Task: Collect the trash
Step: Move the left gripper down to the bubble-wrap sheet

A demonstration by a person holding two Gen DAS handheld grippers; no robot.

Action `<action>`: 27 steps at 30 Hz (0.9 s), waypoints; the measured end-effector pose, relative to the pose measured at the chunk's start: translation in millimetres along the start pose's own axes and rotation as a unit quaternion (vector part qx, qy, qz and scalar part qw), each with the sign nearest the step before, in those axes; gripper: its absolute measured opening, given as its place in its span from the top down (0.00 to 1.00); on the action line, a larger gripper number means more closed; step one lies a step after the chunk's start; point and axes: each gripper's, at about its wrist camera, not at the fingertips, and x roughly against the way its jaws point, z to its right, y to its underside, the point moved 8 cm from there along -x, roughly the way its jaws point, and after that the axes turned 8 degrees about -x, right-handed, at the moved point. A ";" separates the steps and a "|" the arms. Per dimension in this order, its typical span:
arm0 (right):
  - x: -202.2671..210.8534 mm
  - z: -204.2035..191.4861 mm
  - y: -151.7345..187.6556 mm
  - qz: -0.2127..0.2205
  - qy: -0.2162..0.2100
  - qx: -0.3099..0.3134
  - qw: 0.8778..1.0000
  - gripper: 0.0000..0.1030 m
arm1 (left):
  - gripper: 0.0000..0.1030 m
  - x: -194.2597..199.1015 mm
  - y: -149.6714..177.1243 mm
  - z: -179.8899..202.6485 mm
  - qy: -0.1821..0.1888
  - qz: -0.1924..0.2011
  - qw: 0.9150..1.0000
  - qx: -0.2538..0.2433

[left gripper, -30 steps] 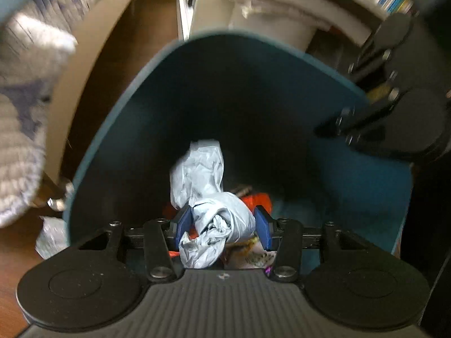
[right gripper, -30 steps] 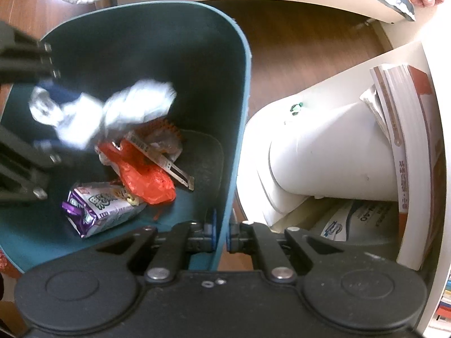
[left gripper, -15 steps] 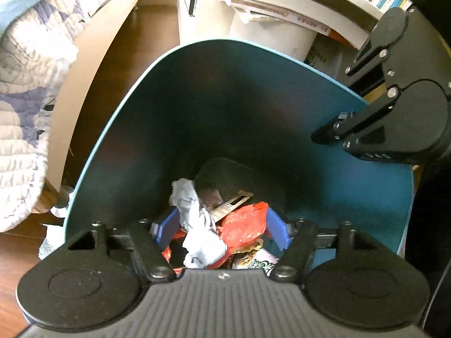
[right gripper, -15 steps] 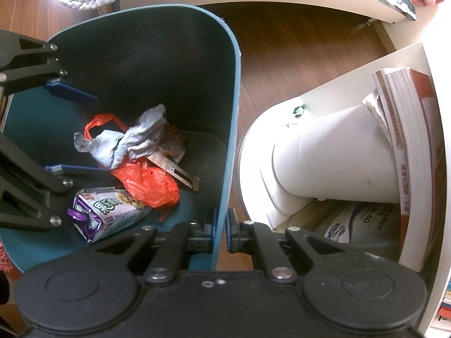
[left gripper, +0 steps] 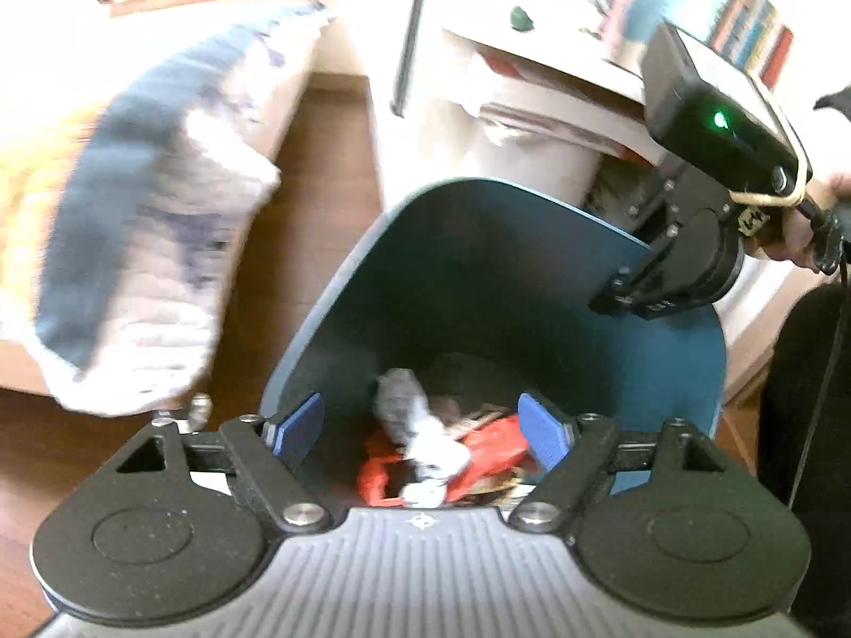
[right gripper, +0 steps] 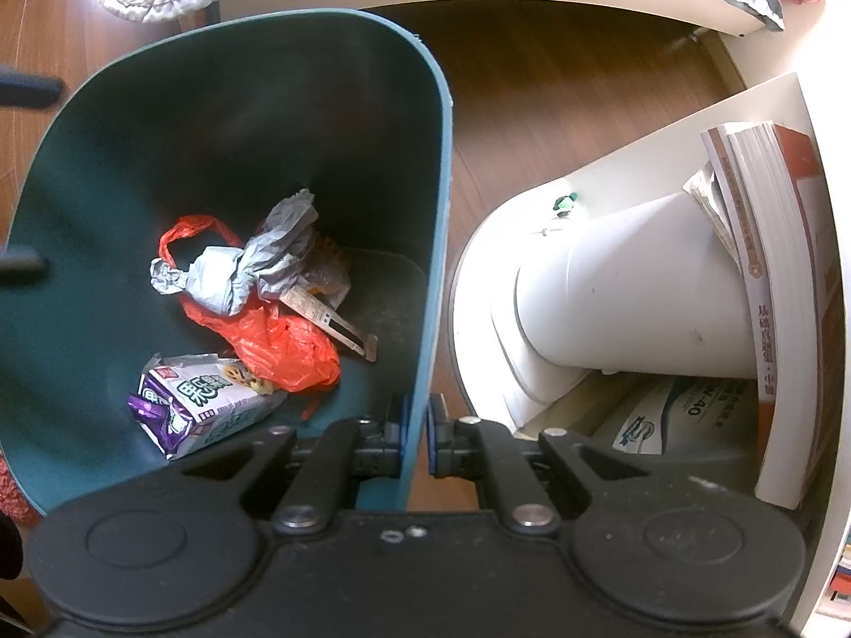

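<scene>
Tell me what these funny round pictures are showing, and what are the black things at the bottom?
The black things are grabbing tools. A person holds one in each hand, and a small camera on each tool looks along its two fingers, so each picture comes from one tool.

The left gripper is above a blue-green trash bin; its blue fingers are opening with nothing between them. The right gripper pinches the bin's wall to hold it.

Inside the bin lie a crumpled grey wrapper, an orange plastic bag and a purple snack packet. Beside the bin is a white shelf with books.
</scene>
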 end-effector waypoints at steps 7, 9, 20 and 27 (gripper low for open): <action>0.3 -0.1 -1.6 -0.002 -0.003 0.000 1.000 0.91 | 0.20 31.7 34.4 -66.2 -0.100 0.009 0.991 0.084; 0.4 -0.3 -1.5 -0.002 -0.003 -0.001 1.000 0.91 | 0.20 29.6 51.9 -94.9 -0.138 -0.009 0.982 0.127; 2.9 -3.3 0.2 -0.006 -0.005 -0.002 1.000 0.91 | 0.20 -81.6 140.8 -192.6 -0.204 -0.082 0.919 0.329; -2.9 -8.0 5.8 -0.018 -0.006 0.001 1.000 0.91 | 0.20 -144.1 167.4 -208.1 -0.227 -0.132 0.884 0.386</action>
